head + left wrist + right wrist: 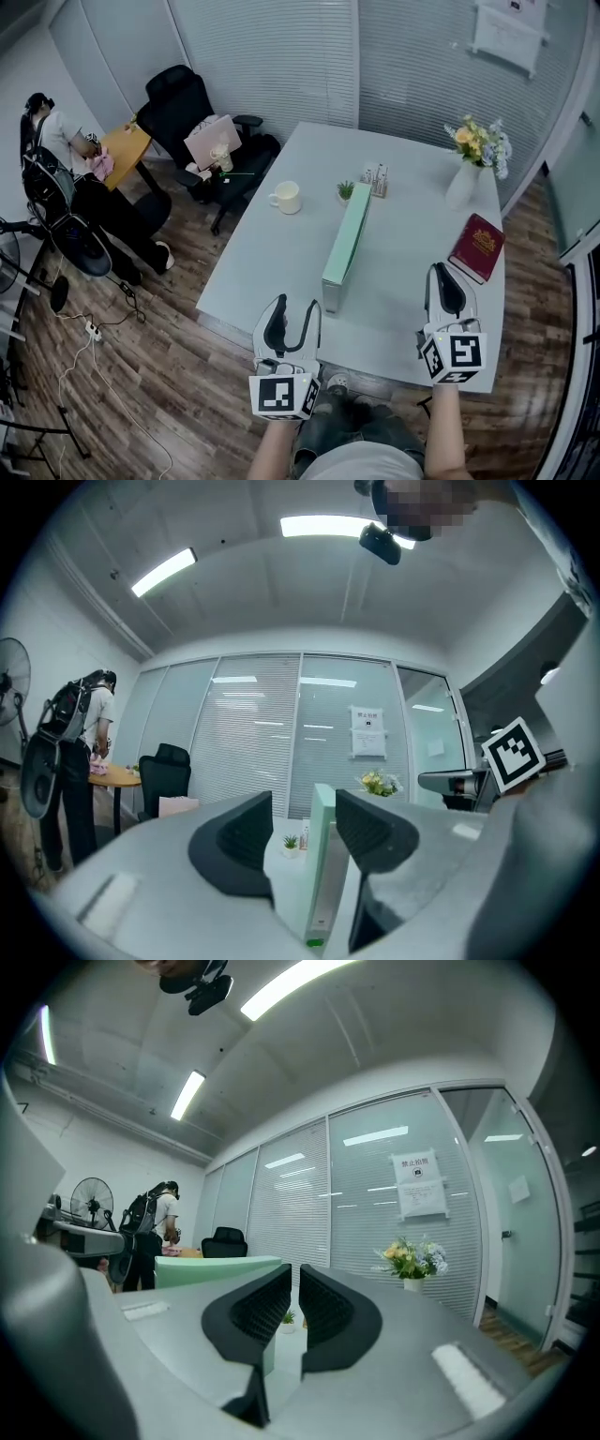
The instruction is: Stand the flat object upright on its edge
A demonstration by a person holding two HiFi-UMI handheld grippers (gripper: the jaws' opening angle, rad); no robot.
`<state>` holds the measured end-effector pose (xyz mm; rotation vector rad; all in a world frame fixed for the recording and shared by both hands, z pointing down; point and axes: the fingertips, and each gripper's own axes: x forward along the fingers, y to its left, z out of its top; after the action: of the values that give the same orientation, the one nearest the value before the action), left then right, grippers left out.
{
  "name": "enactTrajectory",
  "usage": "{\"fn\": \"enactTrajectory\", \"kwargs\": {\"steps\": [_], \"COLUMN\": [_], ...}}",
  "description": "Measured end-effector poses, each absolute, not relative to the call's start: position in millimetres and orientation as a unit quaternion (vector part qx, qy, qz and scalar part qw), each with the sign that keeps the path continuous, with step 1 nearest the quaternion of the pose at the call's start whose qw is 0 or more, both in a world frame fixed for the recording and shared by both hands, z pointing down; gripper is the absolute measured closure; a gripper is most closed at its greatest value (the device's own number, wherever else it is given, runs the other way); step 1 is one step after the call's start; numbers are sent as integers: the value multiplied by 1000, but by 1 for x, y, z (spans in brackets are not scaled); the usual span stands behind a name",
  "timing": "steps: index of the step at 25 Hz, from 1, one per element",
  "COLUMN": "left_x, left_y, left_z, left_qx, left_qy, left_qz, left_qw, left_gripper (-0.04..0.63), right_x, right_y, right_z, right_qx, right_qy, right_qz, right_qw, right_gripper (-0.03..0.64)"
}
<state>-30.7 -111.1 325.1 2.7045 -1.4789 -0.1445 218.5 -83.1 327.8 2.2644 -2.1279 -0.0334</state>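
one long mint-green box [345, 246] is standing on its narrow long edge near the middle of the pale table [408, 239], running from the near edge toward the far side. head view: its top face is showing light green and its side a greyer green. the left gripper [295, 309] is hovering at the near table edge, just left of the box's near end, with its jaws spread apart and nothing between them. the right gripper [444, 277] is hovering well to the right of the box, with its jaws drawn together. a red book [477, 247] is lying flat beside it. a white mug [285, 197], a small plant [346, 190] and a vase of flowers [466, 178] are sitting at the far end.

left gripper view: the left gripper [302, 808] is showing a wide gap. the box [322, 874] is appearing end-on in that gap, tall and thin, closer to the right-hand jaw, and contact cannot be told. a small green mark at the foot of its end face is showing only here.

right gripper view: the right gripper [294, 1288] is showing only a thin slit between its ribbed pads and is holding nothing. the box [206, 1272] is appearing side-on as a long green band to the left.
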Motion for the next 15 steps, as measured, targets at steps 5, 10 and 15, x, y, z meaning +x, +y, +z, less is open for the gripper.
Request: {"fn": "enactTrajectory", "kwargs": {"steps": [5, 10, 15], "left_x": [-43, -54, -64], "left_y": [-111, -113, -115], "left_z": [304, 296, 290], "left_qx": [851, 834, 825], "left_qy": [-523, -550, -563], "left_qz": [-49, -47, -50], "left_qw": [5, -3, 0], "left_gripper": [407, 501, 561], "right_x": [216, 213, 207], "right_y": [-75, -67, -63], "right_z": [314, 306, 299], "right_qx": [726, 725, 723], "right_qy": [-688, -687, -689], "right_qz": [-28, -34, -37], "right_qw": [-2, -10, -14], "right_gripper": [578, 594, 594]}}
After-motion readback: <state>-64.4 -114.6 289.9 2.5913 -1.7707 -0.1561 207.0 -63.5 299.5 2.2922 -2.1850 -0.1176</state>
